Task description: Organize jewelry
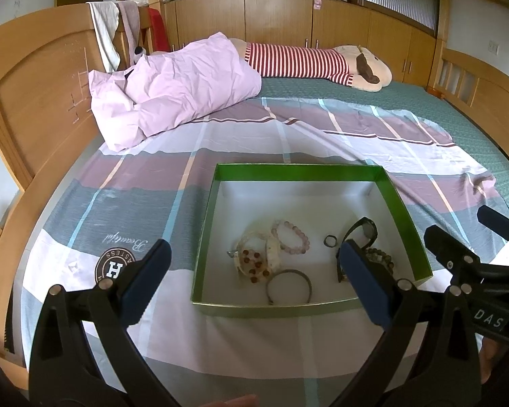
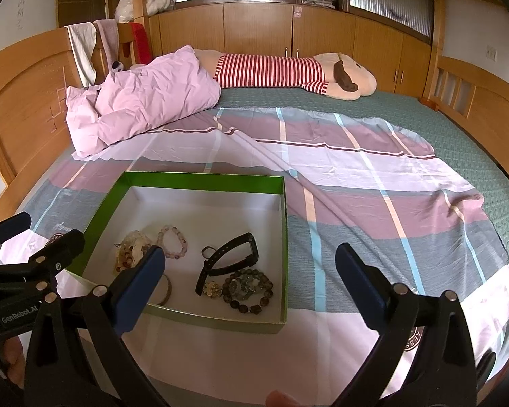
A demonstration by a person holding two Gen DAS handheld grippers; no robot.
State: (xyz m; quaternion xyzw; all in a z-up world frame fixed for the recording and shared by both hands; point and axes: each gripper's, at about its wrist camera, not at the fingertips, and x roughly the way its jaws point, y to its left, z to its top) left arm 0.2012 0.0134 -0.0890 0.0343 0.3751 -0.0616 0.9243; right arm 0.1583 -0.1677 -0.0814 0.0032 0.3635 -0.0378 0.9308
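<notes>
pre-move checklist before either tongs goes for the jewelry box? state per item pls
1. Left tongs open, nothing held: ok.
2. Right tongs open, nothing held: ok.
3. Green box lidless, lying flat on the bedsheet: ok.
4. Pink bead bracelet lies apart from the pale bracelet pile: ok.
5. Black watch clear of other pieces: not ok, its strap end touches the dark bead bracelets.
6. Small ring separate, graspable size: cannot tell.
</notes>
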